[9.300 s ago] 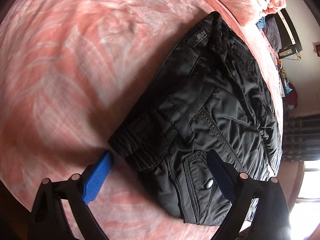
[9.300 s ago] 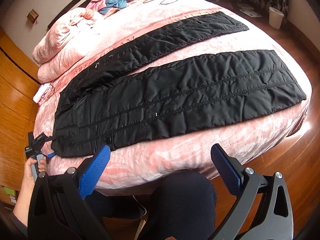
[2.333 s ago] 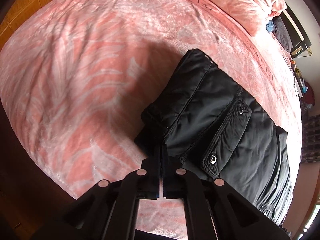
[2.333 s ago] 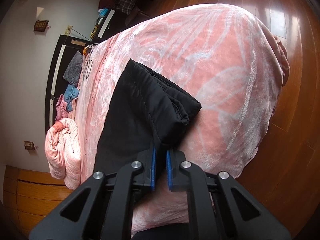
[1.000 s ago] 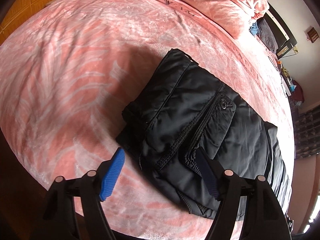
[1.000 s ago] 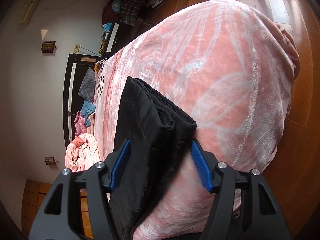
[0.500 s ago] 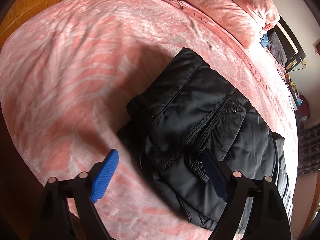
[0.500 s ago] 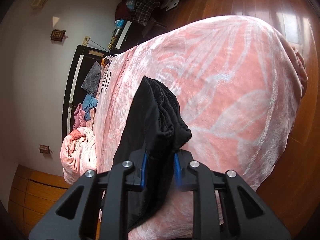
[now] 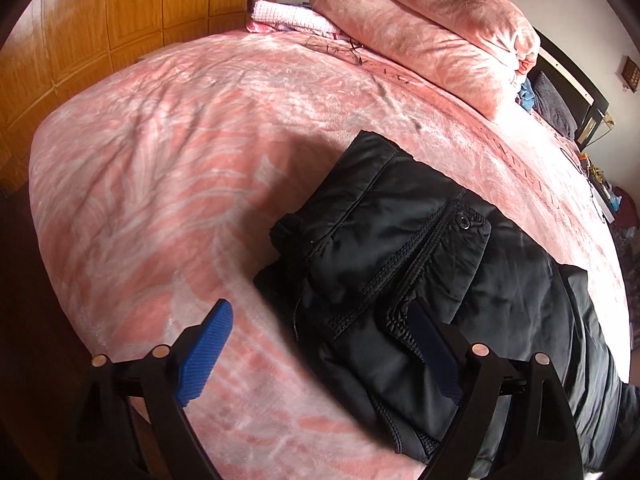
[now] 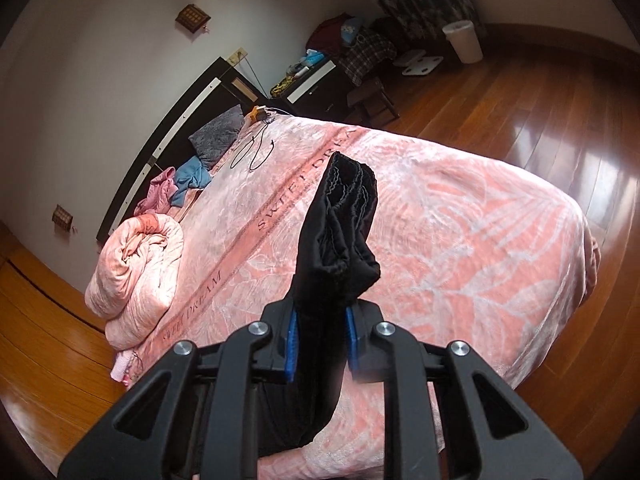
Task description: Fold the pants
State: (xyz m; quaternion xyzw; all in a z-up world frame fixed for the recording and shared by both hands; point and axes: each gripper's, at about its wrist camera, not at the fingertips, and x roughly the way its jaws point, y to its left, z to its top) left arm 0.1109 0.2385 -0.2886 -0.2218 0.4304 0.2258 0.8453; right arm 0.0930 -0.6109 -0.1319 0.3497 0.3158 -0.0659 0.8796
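Black padded pants (image 9: pixel 420 264) lie near the front edge of a bed covered by a pink patterned blanket (image 9: pixel 168 184), already doubled into a long, thick strip. In the left wrist view the waist end faces the camera, with a snap-fastened pocket flap (image 9: pixel 460 236) on top and several layers stacked unevenly at the corner. The left gripper (image 9: pixel 316 344) hovers just above this end with its blue pads spread wide, one over bare blanket and one over the fabric, holding nothing.

In the right wrist view the right gripper (image 10: pixel 320 332) has its fingers clamped on the leg end of the pants (image 10: pixel 340 240), lifted clear of the bed. The hems stand up above the fingers and flop to one side, and the rest of the cloth hangs limp below them.

The fabric looks smooth and slightly shiny, probably nylon with quilted filling, so it is likely light but bulky, springy, and prone to sliding against itself. A bite taken across all layers, close to a stitched hem or seam, should hold better than a pinch on the slick outer face. At the waist end, the thick band offers the firmest purchase. A rolled pink quilt (image 10: pixel 136 264) sits well apart, near the headboard.
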